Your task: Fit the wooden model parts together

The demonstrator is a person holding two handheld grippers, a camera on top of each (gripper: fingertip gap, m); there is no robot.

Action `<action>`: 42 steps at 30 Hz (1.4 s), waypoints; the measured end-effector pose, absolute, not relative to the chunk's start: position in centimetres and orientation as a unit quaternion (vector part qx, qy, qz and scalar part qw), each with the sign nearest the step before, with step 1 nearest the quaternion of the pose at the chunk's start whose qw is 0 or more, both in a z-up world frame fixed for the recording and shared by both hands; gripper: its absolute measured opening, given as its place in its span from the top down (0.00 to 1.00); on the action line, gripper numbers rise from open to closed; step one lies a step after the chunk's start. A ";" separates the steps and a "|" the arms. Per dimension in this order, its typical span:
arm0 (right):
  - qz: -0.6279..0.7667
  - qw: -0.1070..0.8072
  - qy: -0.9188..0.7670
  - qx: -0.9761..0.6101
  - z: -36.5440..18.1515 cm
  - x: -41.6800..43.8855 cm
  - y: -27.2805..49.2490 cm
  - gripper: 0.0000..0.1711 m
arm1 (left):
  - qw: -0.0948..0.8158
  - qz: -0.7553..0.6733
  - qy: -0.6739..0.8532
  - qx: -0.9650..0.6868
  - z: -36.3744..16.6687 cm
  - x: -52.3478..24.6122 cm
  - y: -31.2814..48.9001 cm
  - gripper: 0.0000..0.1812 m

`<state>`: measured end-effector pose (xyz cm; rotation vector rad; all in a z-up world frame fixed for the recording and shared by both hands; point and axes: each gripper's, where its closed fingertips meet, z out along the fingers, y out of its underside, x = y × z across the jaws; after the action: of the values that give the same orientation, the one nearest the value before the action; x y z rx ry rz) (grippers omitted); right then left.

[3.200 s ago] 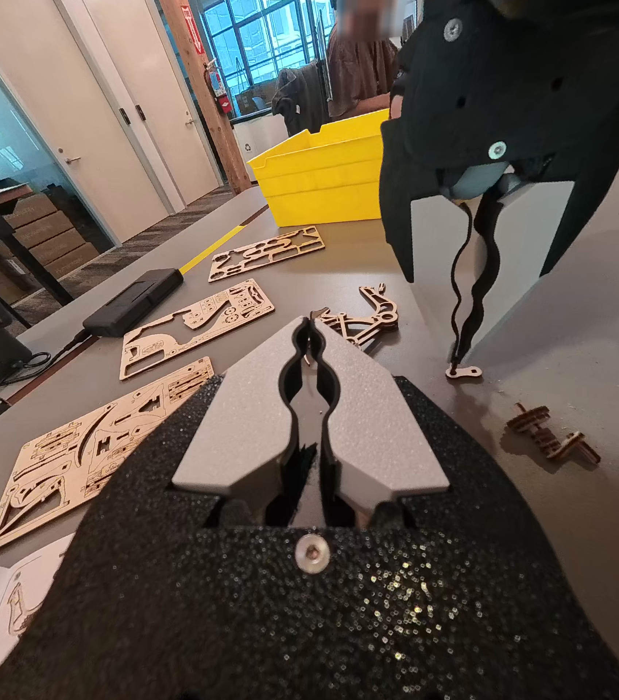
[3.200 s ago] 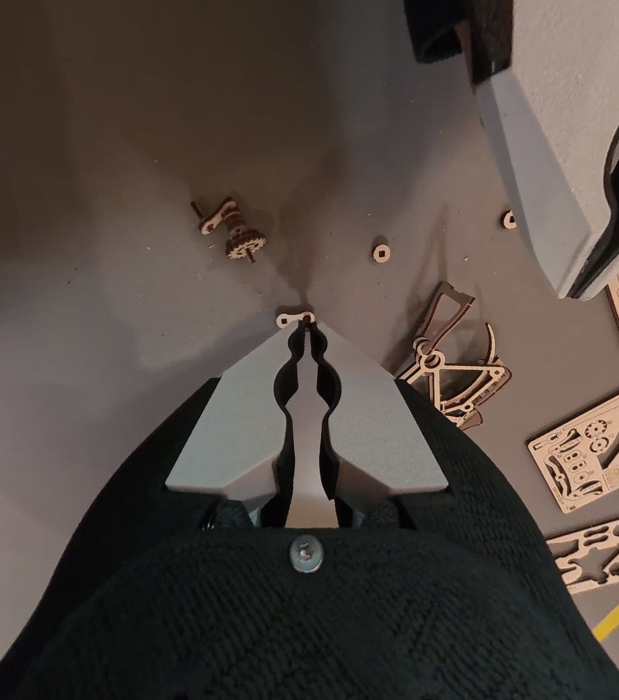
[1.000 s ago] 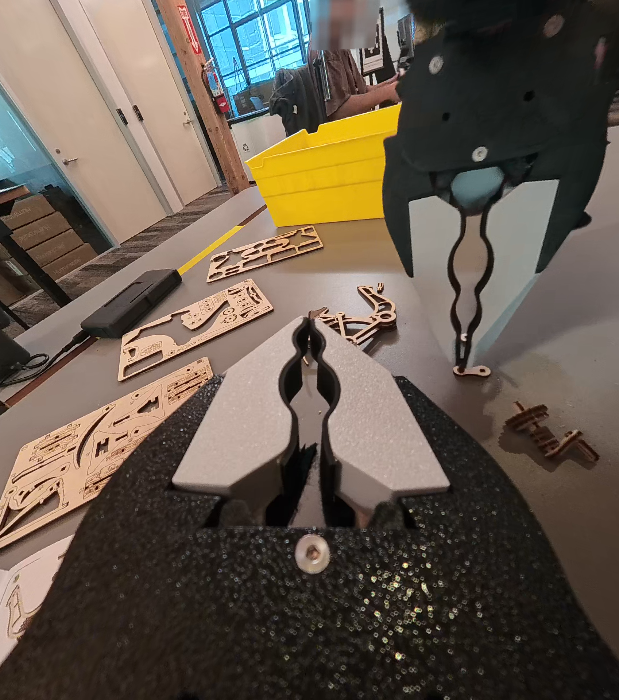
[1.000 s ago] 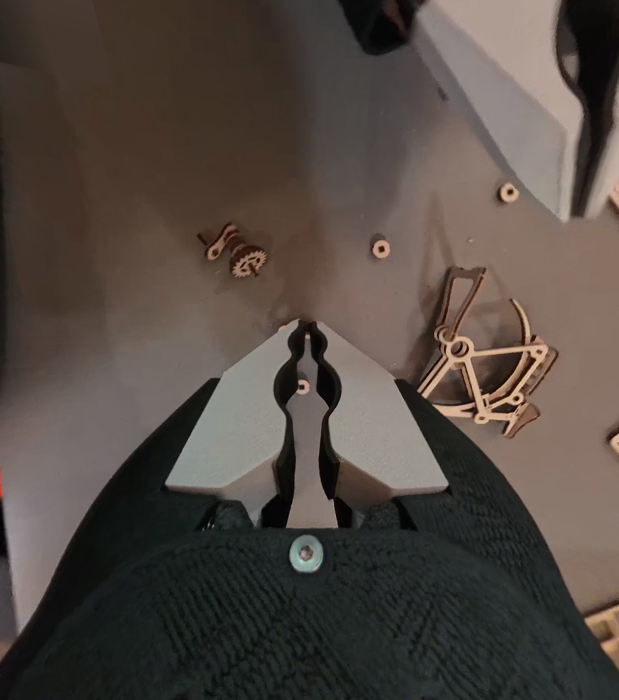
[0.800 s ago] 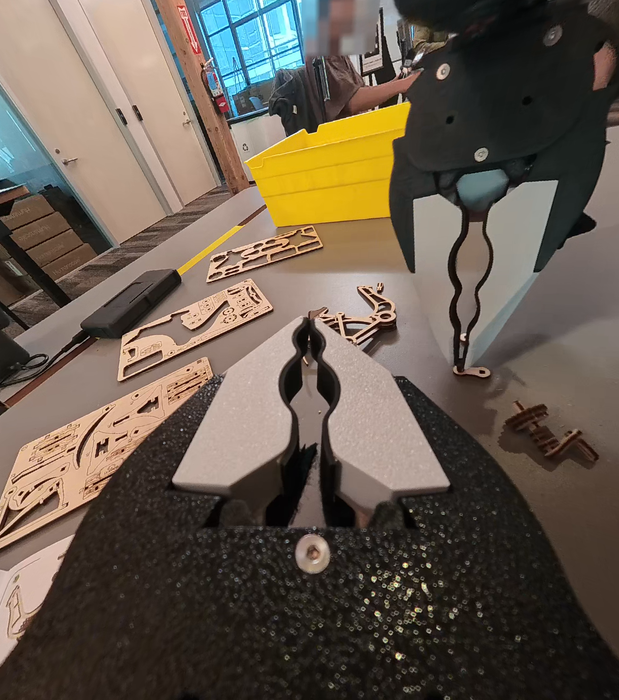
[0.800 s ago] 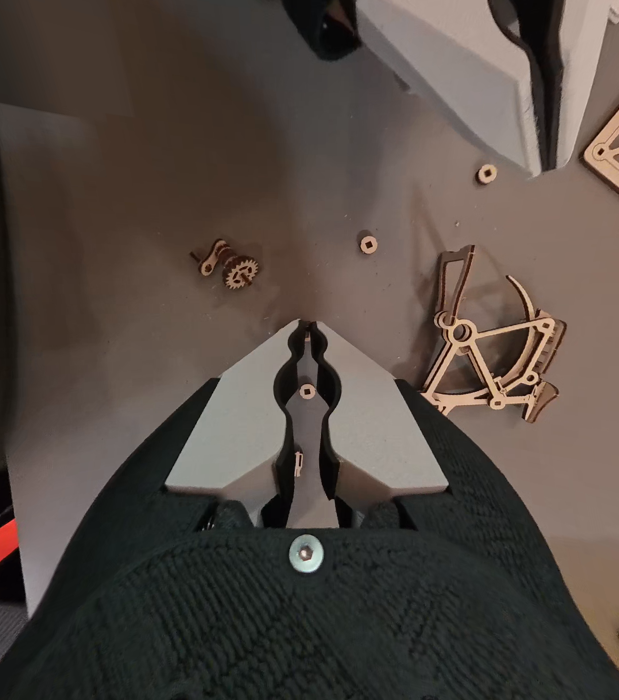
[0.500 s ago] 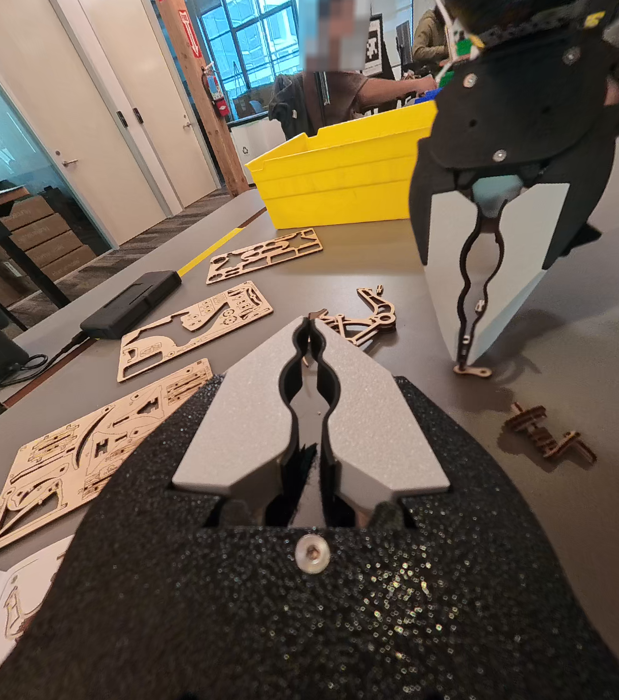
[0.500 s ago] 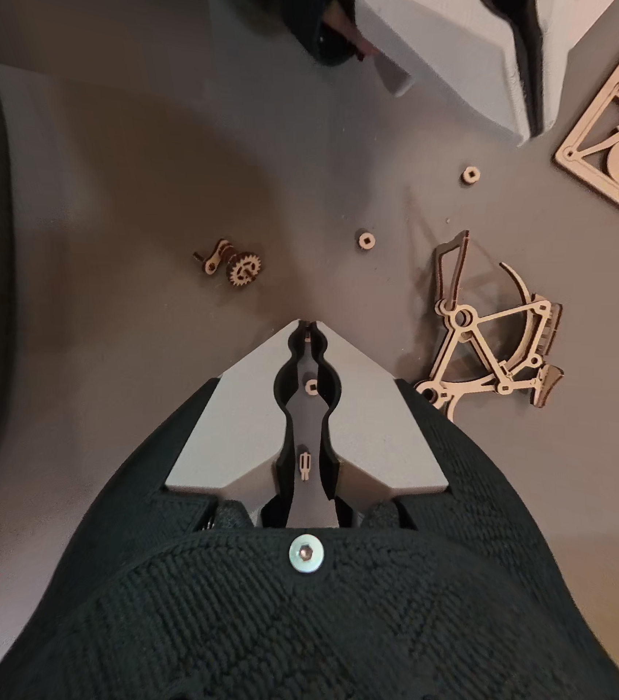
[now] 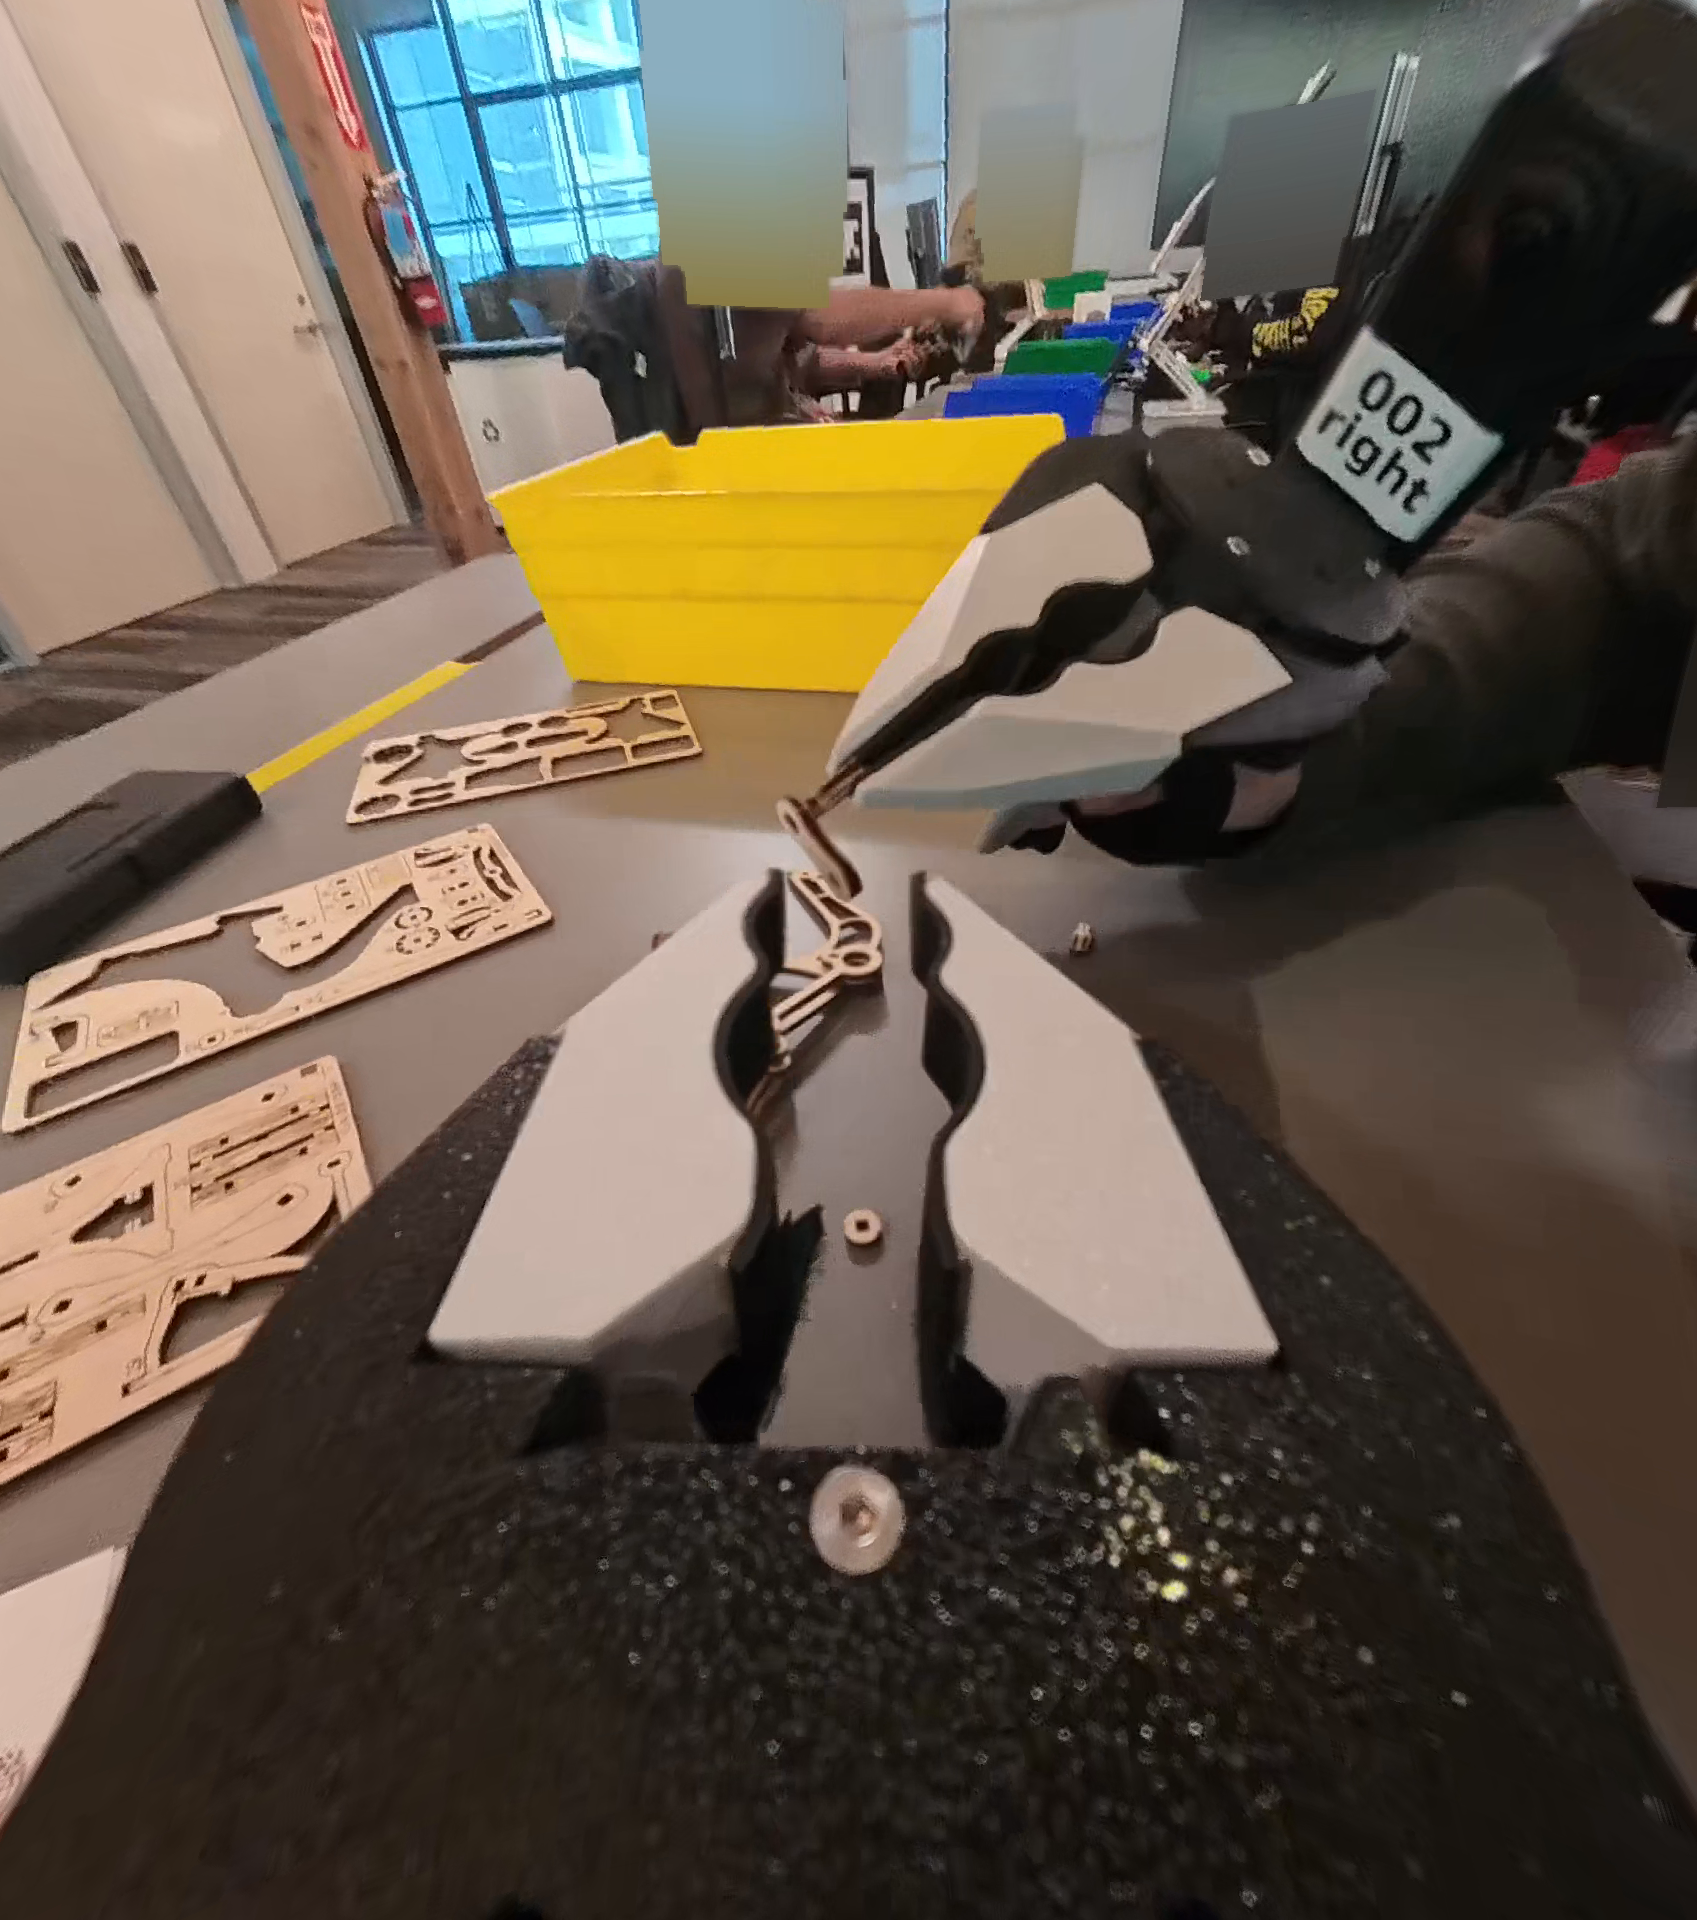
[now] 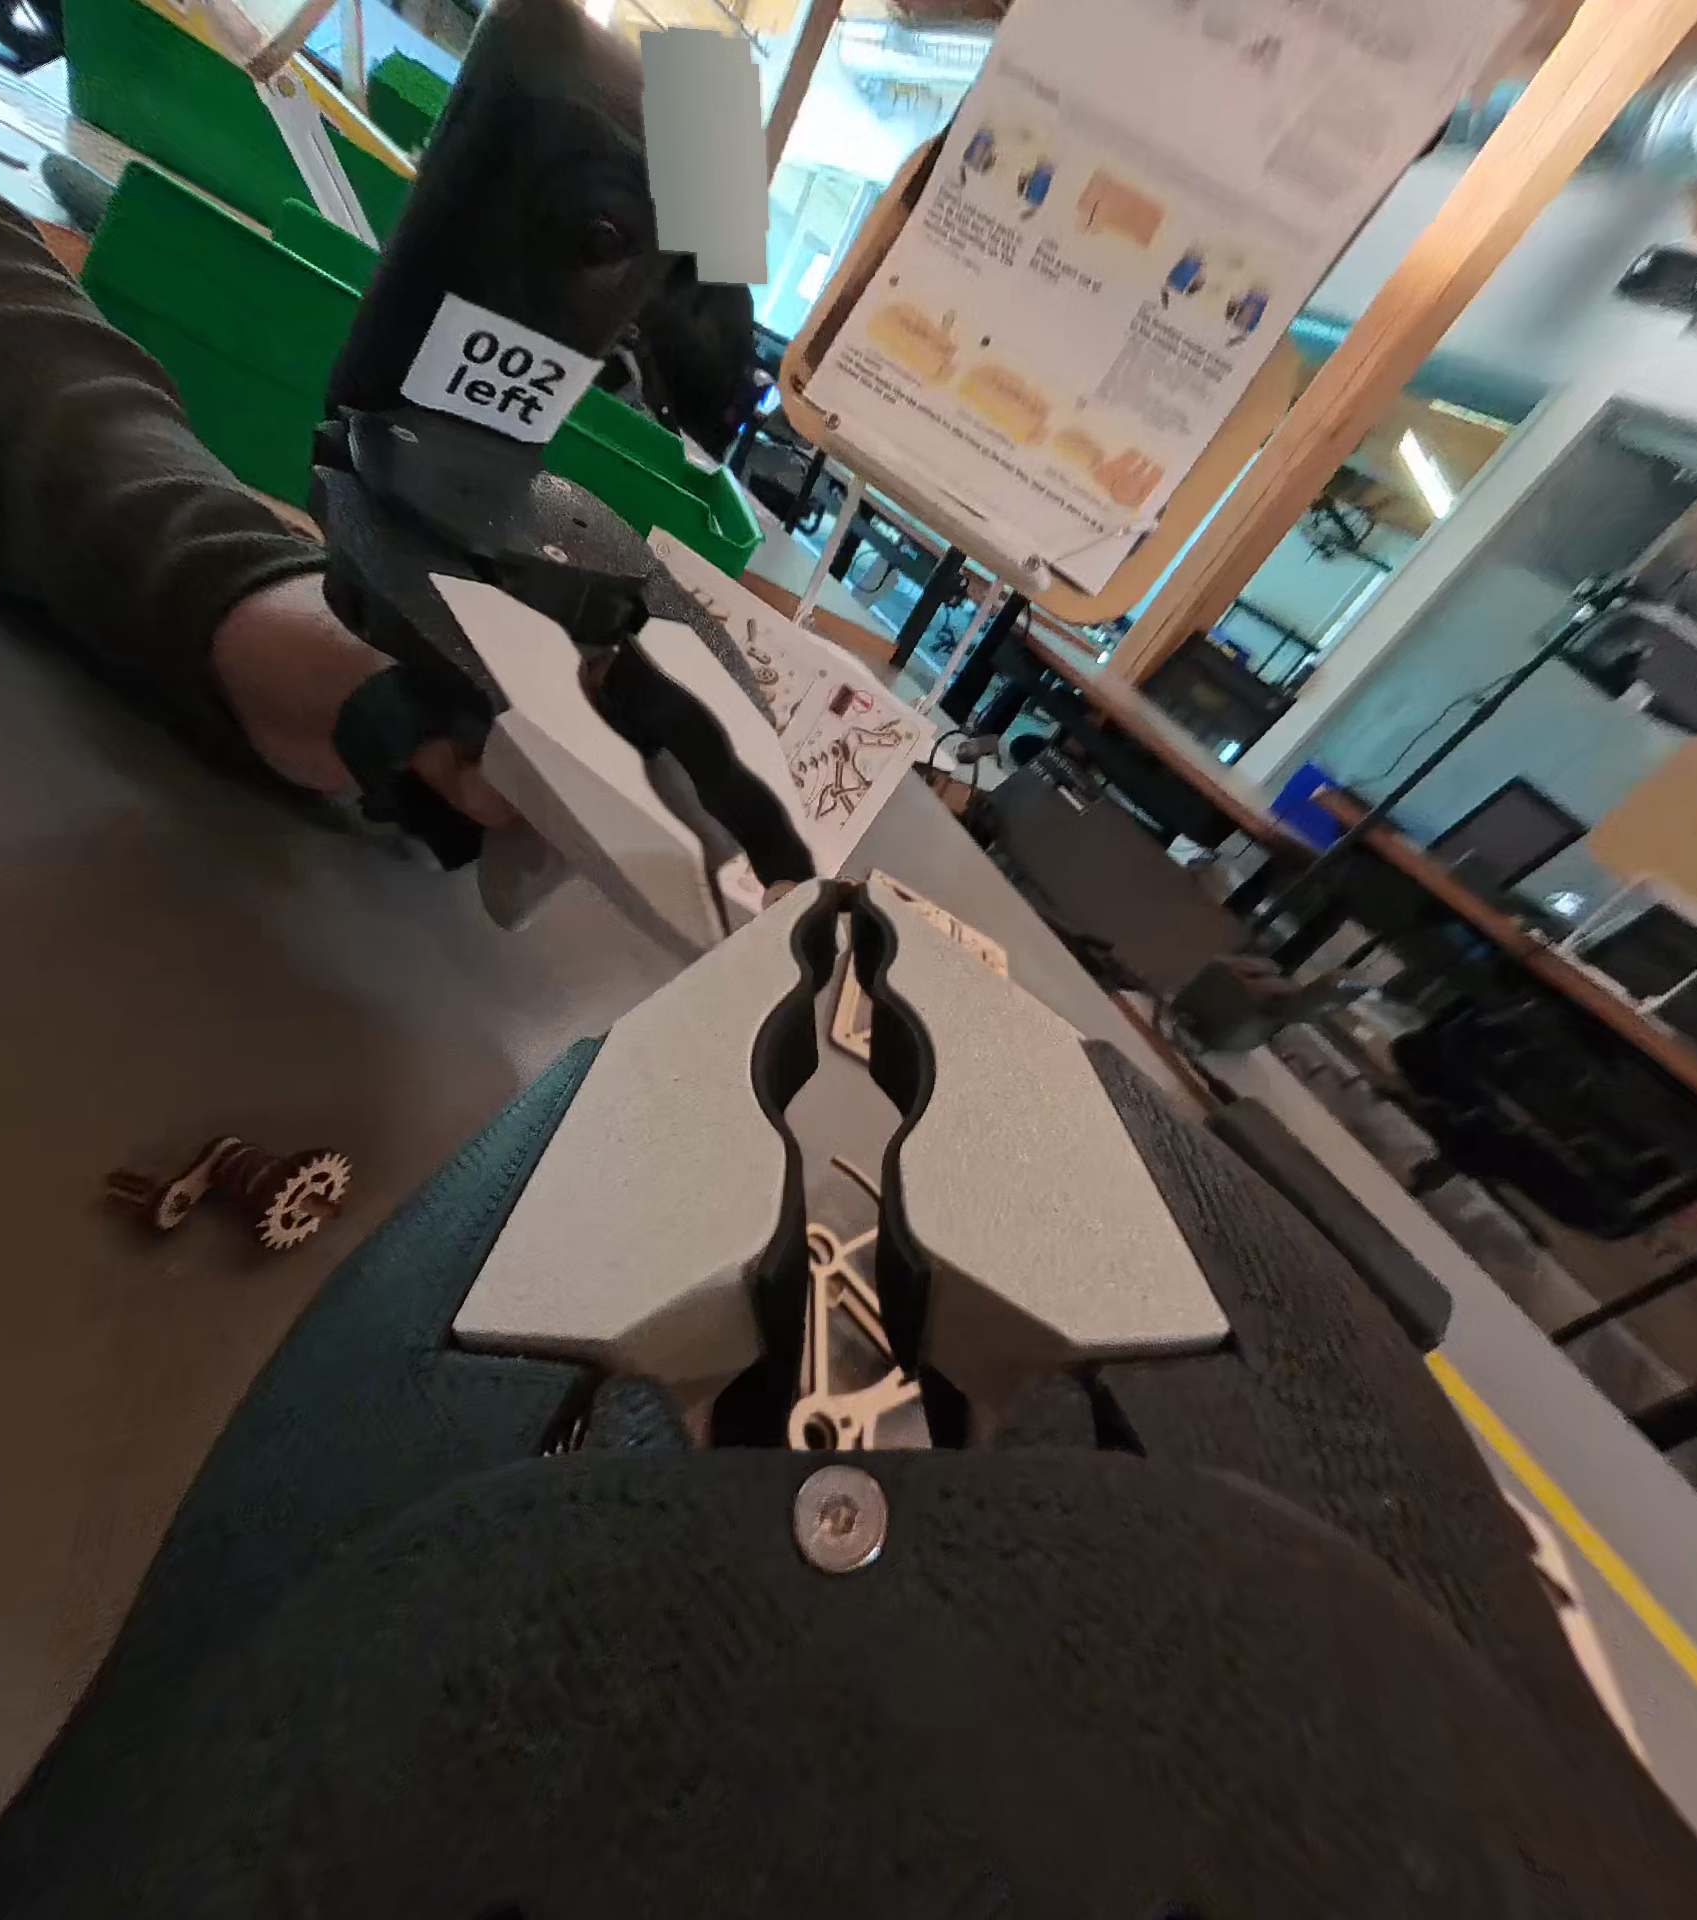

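Wooden link piece [image 9: 816,831] pinched by right gripper [image 9: 849,771], left gripper [image 9: 844,904] parted around frame [image 9: 828,971], yellow bin [image 9: 771,551] behind

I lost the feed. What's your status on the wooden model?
Right gripper shut on small link piece. Left gripper open, straddling wooden frame on table. Loose washer between its fingers.

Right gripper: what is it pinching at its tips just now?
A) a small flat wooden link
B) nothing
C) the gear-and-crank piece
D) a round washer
A: the right gripper is shut on a small flat wooden link, held above the wooden frame assembly between the left gripper's open fingers.
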<state>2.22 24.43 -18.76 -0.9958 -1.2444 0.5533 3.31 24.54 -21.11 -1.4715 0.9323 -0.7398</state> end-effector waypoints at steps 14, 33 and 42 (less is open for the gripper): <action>0.220 0.674 -0.571 -0.415 -19.3 2.0 23.8 1.00 | 0.548 -0.366 0.375 -0.652 -21.6 3.1 24.6 1.00; 0.065 0.647 -0.561 -0.513 -21.6 1.4 26.4 1.00 | 0.482 -0.384 0.274 -0.738 -24.0 2.9 26.9 1.00; 0.103 0.644 -0.546 -0.526 -21.9 1.6 26.6 1.00 | 0.468 -0.390 0.279 -0.742 -24.3 3.2 26.8 1.00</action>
<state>1.59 26.55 -21.94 -1.1984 -1.2430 0.2351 3.16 26.79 -24.34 -1.8208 0.6842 -0.9566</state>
